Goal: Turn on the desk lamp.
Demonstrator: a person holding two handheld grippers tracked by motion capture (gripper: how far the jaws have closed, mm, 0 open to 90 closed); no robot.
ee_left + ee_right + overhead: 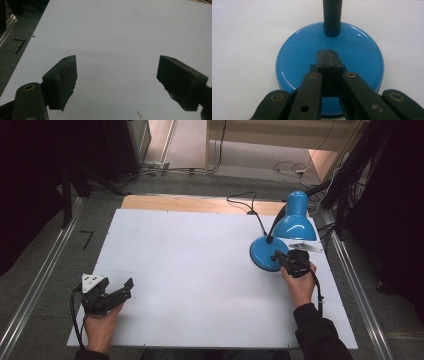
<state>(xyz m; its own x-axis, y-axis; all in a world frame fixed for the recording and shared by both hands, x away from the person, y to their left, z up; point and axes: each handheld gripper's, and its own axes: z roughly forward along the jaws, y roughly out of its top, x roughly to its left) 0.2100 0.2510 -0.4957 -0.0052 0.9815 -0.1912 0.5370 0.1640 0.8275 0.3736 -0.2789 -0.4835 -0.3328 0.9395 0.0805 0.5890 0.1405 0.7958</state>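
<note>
Left claw (129, 283) at the near left corner of the white desk (190, 270), jaws spread wide, nothing between them; bare desk surface (117, 37) ahead in the left gripper view. Well apart from the lamp, across the whole desk width.

Further right: blue desk lamp, its round base (263, 251) flat on the desk near the right edge, black ribbed gooseneck (276, 222) rising from the far side of the base and bending over to the blue shade (295, 217), which hangs beyond and to the right of the base. Black cord (250, 205) trailing off the far edge.

Right claw (278, 256) over the near part of the base, jaws pressed fully together, tip to tip, clamping nothing. In the right gripper view, closed right claw (327, 51) laid on the top of the glossy base (294, 57), apparently touching it; gooseneck (332, 17) straight ahead, just beyond the tip, upright.

Deciding relation: base directly under the closed tip, neck dead ahead along the claw's own line. Right hand (300, 287) by far the nearer. Likely a press or push on the base top, perhaps a switch there, though no button discernible.
</note>
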